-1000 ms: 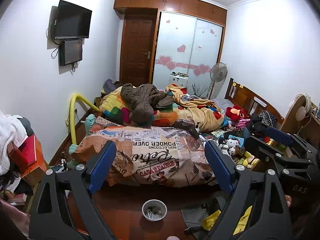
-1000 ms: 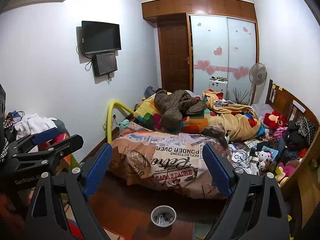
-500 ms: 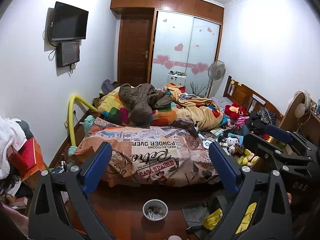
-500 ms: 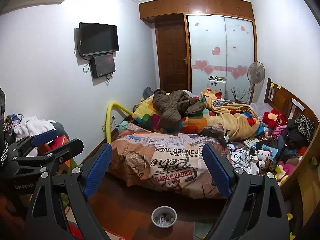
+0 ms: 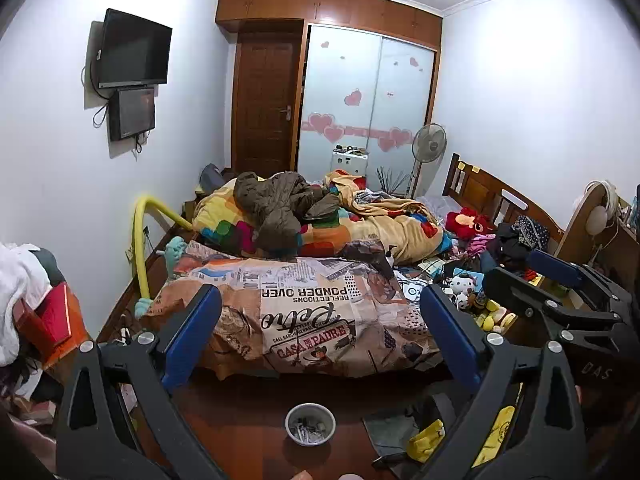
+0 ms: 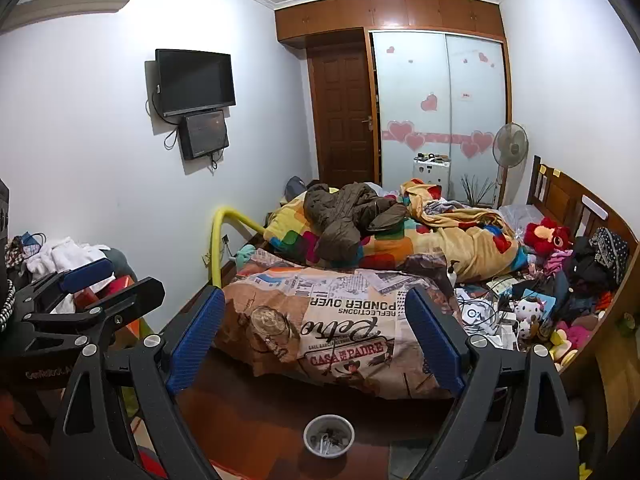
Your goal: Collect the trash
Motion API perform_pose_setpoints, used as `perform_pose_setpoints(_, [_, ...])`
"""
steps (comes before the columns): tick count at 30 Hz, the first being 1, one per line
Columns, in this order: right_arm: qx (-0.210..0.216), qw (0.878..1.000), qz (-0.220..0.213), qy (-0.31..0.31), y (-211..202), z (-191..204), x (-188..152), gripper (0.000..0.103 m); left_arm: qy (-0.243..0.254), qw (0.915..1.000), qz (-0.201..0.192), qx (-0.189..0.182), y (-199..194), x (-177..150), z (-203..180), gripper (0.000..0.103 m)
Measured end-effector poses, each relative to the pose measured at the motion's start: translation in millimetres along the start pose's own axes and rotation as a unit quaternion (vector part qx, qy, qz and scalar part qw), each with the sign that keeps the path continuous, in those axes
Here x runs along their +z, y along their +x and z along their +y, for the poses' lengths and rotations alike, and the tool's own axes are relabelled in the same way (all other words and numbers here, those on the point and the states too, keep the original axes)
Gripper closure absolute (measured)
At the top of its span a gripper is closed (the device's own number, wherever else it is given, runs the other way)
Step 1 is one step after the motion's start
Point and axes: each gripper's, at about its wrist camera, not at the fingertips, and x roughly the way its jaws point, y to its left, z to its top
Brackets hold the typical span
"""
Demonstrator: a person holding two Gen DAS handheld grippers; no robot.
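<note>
Trash for this task seems to sit in a small white bowl [image 5: 310,424] at bottom centre of both views, on a dark wood surface just before the bed; its contents are too small to name, perhaps wrappers or butts. More clutter lies at lower right of the left view: a yellow scrap [image 5: 426,438] on the floor, and toys and cables heaped on the bed's right side.

Both tools are held side by side, angled slightly down over the bowl toward the bed [image 5: 304,312], likely so the person can survey the room before choosing what to pick up.

Left gripper [image 5: 320,332] has its blue pads spread about as wide as they go, at either side of the lower frame, with only the patterned quilt showing between them. It holds and touches nothing.

Right gripper [image 6: 316,338] is likewise spread wide and empty in its own view, framing the quilt and bowl. Each tool also appears in the other's view, at the far edge.

Nothing has been collected yet, judging by the empty jaws.
</note>
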Motion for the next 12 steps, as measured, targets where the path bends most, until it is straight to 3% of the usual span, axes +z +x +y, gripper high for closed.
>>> perform_pose_setpoints(12, [-0.003,1.0,0.008,0.009,9.6,-1.8,2.5,0.013,-0.003,0.9999,0.014,0.001,13.2,2.1,5.5,0.003])
